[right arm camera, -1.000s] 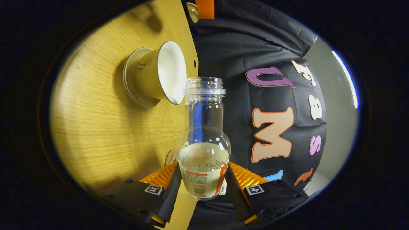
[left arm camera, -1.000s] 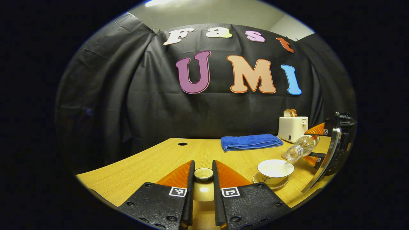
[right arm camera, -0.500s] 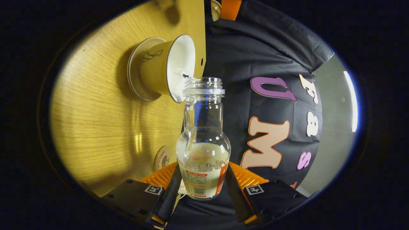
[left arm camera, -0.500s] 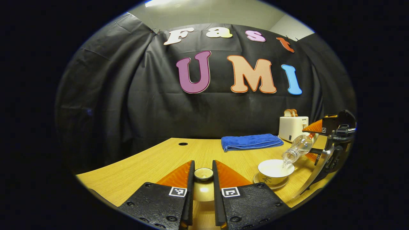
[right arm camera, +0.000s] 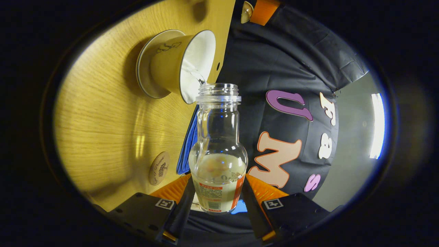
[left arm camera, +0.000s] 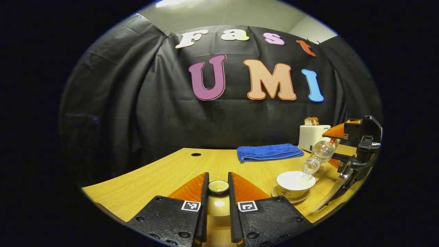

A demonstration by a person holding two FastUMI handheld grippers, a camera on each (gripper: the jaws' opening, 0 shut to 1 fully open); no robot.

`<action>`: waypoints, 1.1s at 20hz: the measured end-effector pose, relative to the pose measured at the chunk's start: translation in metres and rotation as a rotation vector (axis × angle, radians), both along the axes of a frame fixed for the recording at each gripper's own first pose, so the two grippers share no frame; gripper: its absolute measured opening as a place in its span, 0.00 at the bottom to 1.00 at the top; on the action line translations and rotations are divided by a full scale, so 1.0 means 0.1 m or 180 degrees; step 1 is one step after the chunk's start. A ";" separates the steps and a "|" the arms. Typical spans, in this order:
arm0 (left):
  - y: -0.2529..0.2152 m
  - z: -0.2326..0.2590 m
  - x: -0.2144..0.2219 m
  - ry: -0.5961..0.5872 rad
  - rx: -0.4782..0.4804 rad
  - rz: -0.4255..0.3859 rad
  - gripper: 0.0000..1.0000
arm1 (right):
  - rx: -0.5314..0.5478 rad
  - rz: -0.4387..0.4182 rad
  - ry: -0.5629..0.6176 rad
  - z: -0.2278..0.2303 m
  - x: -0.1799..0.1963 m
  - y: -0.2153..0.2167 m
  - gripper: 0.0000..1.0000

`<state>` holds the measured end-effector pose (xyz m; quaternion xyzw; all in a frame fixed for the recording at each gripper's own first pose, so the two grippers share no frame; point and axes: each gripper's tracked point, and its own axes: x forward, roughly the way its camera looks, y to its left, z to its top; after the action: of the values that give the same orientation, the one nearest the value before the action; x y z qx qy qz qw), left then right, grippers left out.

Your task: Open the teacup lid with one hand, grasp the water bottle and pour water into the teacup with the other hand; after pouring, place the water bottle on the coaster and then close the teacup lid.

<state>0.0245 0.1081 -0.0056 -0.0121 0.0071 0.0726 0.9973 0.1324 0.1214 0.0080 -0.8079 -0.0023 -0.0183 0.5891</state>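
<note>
In the left gripper view my left gripper (left arm camera: 218, 188) is shut on the teacup lid (left arm camera: 218, 187), held by its knob above the table, left of the white teacup (left arm camera: 295, 182) on its saucer. The right gripper (left arm camera: 337, 147) tilts the clear water bottle (left arm camera: 317, 156) mouth-down over the cup. In the right gripper view my right gripper (right arm camera: 216, 192) is shut on the water bottle (right arm camera: 218, 151), and a thin stream of water runs from its mouth into the teacup (right arm camera: 178, 65). A round coaster (right arm camera: 158, 168) lies on the table near the gripper.
A folded blue towel (left arm camera: 269, 152) lies at the back of the wooden table (left arm camera: 157, 178). A white toaster (left arm camera: 313, 137) with bread stands at the back right. A small hole (left arm camera: 196, 154) is in the tabletop near the back edge.
The right gripper has tipped the bottle further mouth-down over the cup, and water now flows into it. The left gripper holds still with the lid.
</note>
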 end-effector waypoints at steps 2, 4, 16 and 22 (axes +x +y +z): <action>0.00 0.00 0.00 0.0002 0.0000 -0.0001 0.24 | -0.0082 0.0048 -0.0059 0.07 -0.01 0.04 0.77; 0.00 0.00 0.00 0.0000 0.0001 -0.0001 0.24 | -0.0149 0.0071 -0.0097 0.12 -0.01 0.05 0.77; 0.00 0.00 0.00 -0.0001 0.0003 -0.0030 0.24 | -0.0602 0.0345 -0.0413 0.50 -0.09 0.22 0.78; 0.00 0.00 0.01 -0.0004 0.0003 -0.0031 0.24 | -0.0845 0.0436 -0.0479 0.47 -0.10 0.28 0.78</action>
<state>0.0251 0.1083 -0.0059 -0.0115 0.0064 0.0677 0.9976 0.1224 0.1497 0.0551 -0.8729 -0.1039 -0.0381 0.4752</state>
